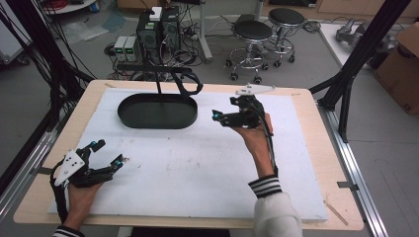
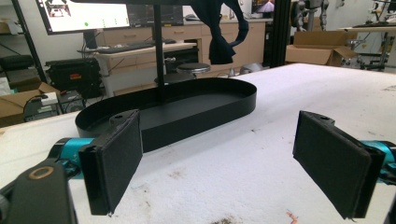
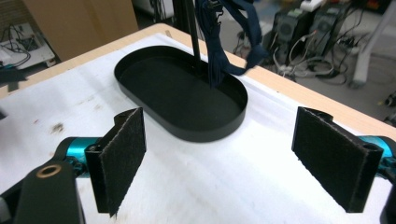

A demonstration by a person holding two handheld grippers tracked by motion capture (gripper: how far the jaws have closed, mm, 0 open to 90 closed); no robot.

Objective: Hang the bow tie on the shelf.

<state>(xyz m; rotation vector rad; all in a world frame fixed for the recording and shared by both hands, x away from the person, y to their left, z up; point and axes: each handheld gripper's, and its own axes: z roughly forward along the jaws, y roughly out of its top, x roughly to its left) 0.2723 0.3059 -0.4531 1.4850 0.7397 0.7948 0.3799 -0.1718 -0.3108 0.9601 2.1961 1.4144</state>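
A black oval tray (image 1: 148,116) lies at the back left of the white mat (image 1: 197,163). From it rises a thin black post with a crossbar (image 1: 159,74), and a dark blue strap (image 1: 191,88) hangs from the bar's right end. My left gripper (image 1: 109,153) rests open near the front left corner, nothing between its pads. My right gripper (image 1: 225,108) is held open above the mat, just right of the tray. The left gripper view shows the tray (image 2: 201,123) and strap (image 2: 219,37) beyond the open gripper (image 2: 224,163). The right gripper view looks down on the tray (image 3: 205,135) and strap (image 3: 217,46) beyond the open gripper (image 3: 229,156).
The mat covers a wooden table (image 1: 316,148) inside a black frame (image 1: 363,52). Behind the table on the floor stand computer towers (image 1: 158,29) with cables and two stools (image 1: 253,34). A cardboard box (image 1: 402,64) sits at the far right.
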